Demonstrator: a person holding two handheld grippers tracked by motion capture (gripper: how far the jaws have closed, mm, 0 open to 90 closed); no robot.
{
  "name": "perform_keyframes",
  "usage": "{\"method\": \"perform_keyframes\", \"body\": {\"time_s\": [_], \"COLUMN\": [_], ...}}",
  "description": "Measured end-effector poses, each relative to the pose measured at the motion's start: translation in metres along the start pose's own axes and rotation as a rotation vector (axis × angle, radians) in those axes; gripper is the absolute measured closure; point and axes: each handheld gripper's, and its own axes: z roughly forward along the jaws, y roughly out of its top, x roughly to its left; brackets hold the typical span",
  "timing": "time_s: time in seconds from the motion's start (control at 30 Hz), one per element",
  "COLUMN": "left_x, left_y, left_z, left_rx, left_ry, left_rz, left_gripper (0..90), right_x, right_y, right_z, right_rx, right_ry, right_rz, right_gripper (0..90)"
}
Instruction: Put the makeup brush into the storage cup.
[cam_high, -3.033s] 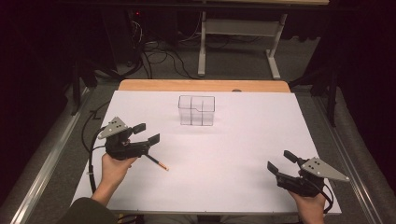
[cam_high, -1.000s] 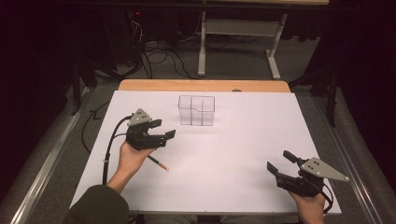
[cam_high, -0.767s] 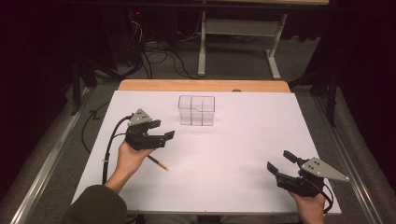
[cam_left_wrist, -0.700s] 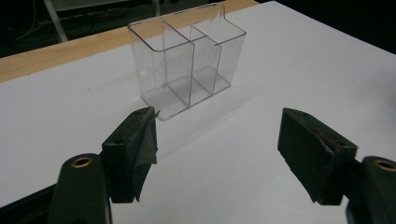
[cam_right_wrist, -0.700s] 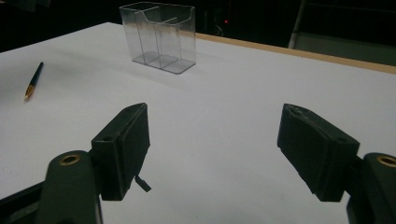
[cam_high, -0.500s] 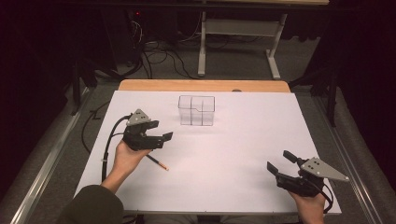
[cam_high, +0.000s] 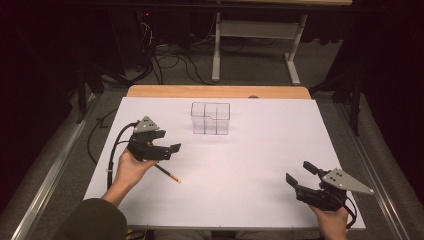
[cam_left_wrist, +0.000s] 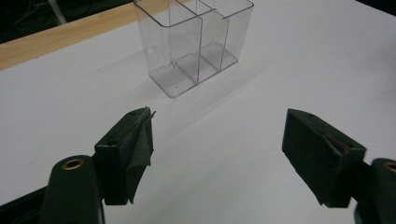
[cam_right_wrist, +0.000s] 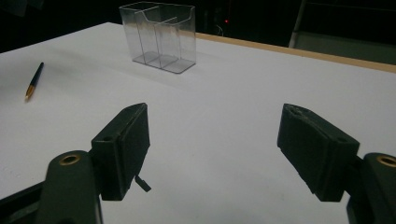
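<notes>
A clear plastic organiser (cam_high: 210, 118) with several compartments stands empty at the back middle of the white table (cam_high: 250, 165). It shows close ahead in the left gripper view as the organiser (cam_left_wrist: 194, 42) and farther off in the right gripper view as the organiser (cam_right_wrist: 159, 37). A dark pencil with a gold tip (cam_high: 168, 173) lies flat at the left, partly under the person's left hand. The pencil (cam_right_wrist: 34, 80) is at the left edge of the right gripper view. My left gripper (cam_high: 170, 150) is open above the table, just behind the pencil. My right gripper (cam_high: 299, 176) is open near the front right.
A wooden strip (cam_high: 215, 91) runs along the table's far edge. Behind it are a desk frame (cam_high: 255, 35) and cables on the floor. A cable (cam_high: 114, 150) trails from the left gripper over the table's left side.
Over three seconds the left gripper rose from near the pencil and went forward toward the organiser, then drew slightly back and left. The right gripper and the pencil stayed still.
</notes>
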Motion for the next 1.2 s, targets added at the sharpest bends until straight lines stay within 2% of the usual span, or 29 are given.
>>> {"method": "perform_keyframes", "body": {"time_s": [0.5, 1.2], "left_x": [-0.0008, 0.0020], "left_y": [0.0041, 0.0073], "left_z": [-0.0005, -0.0035], "left_rx": [0.082, 0.178], "left_ry": [-0.006, -0.016], "left_rz": [0.036, 0.050], "left_gripper": [25.4, 24.6], "right_x": [-0.0005, -0.0005], "right_y": [0.0002, 0.0005], "right_z": [-0.0003, -0.0010], "right_rx": [-0.004, -0.007], "right_ry": [-0.002, -0.005], "right_rz": [-0.006, -0.004], "right_gripper": [26.7, 26.8]}}
